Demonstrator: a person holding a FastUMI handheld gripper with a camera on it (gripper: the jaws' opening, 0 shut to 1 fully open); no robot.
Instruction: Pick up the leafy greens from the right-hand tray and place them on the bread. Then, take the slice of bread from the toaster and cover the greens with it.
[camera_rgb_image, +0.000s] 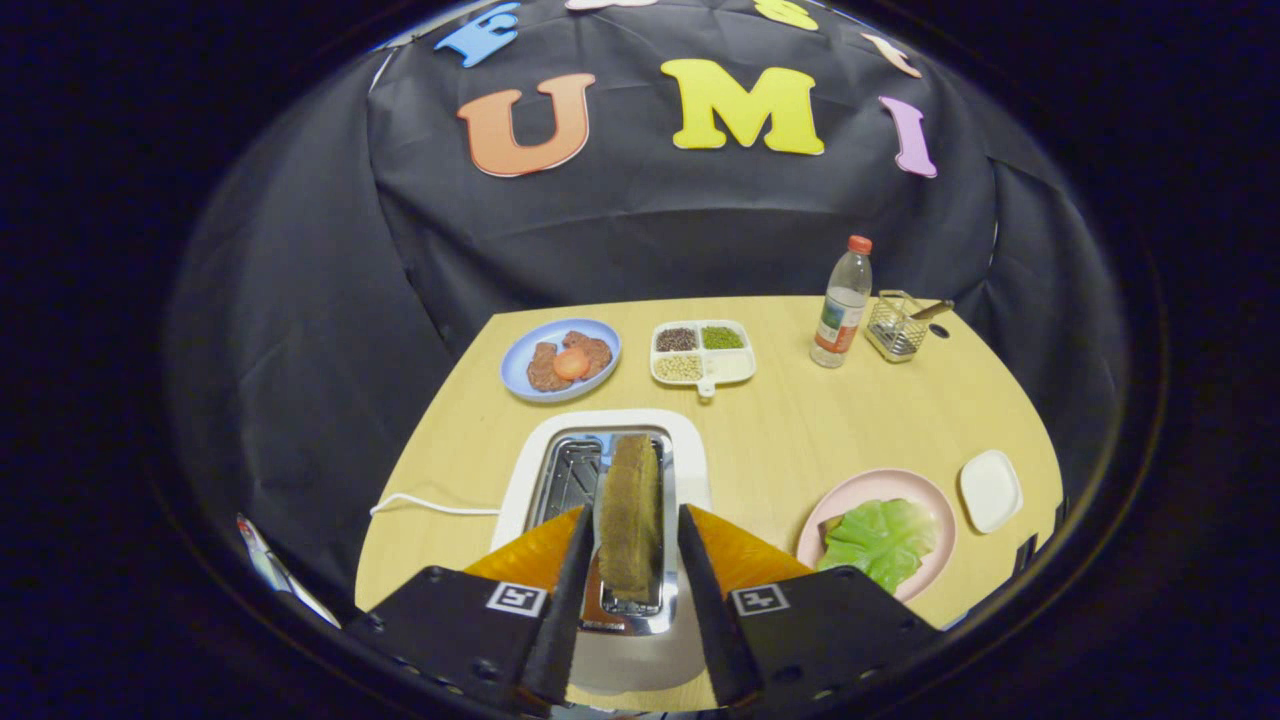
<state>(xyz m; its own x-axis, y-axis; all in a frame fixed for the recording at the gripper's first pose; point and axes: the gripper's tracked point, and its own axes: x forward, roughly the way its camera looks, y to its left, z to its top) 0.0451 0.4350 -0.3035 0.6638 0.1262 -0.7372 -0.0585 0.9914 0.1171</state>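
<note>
I have the gripper (632, 525) hovering over the white toaster (608, 560), its 2 fingers spread apart with the slice of bread (630, 515) standing upright in the slot between them. Neither finger touches the slice that I can see; there is a gap on each side, so the tongs are released. The toaster's white cord (430, 505) trails off to the left across the wooden table (800, 420).

To the right of the fingers sits a pink plate (880, 490) with the leafy greens (880, 540) already lying on it; a bit of bread seems to peek out from under the leaf's left edge, though I can't be sure. Just beyond that plate is a small white tray (990, 490).

Farther back I see a blue plate (525, 360) with 2 meat patties and a tomato slice, a white 4-compartment dish (702, 352) of beans, a water bottle (842, 305) and a wire basket (897, 325).
</note>
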